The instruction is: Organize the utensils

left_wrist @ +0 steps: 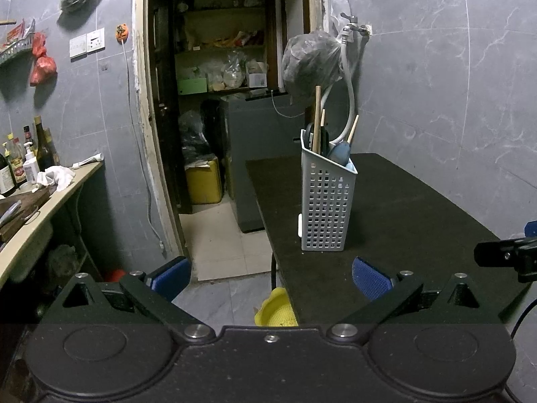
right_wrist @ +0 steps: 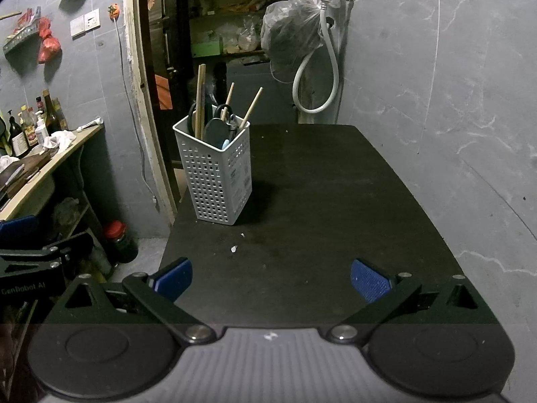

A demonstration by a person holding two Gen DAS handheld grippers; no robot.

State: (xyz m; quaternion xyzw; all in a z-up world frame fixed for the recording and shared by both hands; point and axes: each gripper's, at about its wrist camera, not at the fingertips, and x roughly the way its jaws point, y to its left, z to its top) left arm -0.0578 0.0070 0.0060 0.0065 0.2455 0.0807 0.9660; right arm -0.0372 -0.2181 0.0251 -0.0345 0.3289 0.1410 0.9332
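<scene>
1. We see the utensil basket (right_wrist: 214,171) standing upright at the far left of the black table (right_wrist: 335,201), close to its left edge, with wooden-handled utensils (right_wrist: 200,100), scissors and a blue spoon-like piece (right_wrist: 214,132) standing in it. No loose utensil shows on the table, so we judge the sorting largely done.

2. Our left gripper (left_wrist: 271,280) hovers off the near left corner with its fingers spread wide and nothing between them. Reaching in from here, a finger could catch the basket's near wall and push it toward the left edge, where it might tip to the floor.

3. Our right gripper (right_wrist: 271,280) sits over the near middle of the table, fingers likewise wide apart and empty. A careless swing to the far left could strike the tall sticks, which lean out above the rim, and lever the light basket over.

4. The two grippers are near each other at the left; converging on the basket, they could collide.

5. A few white crumbs (right_wrist: 234,248) lie between us and the basket; they look harmless.
</scene>
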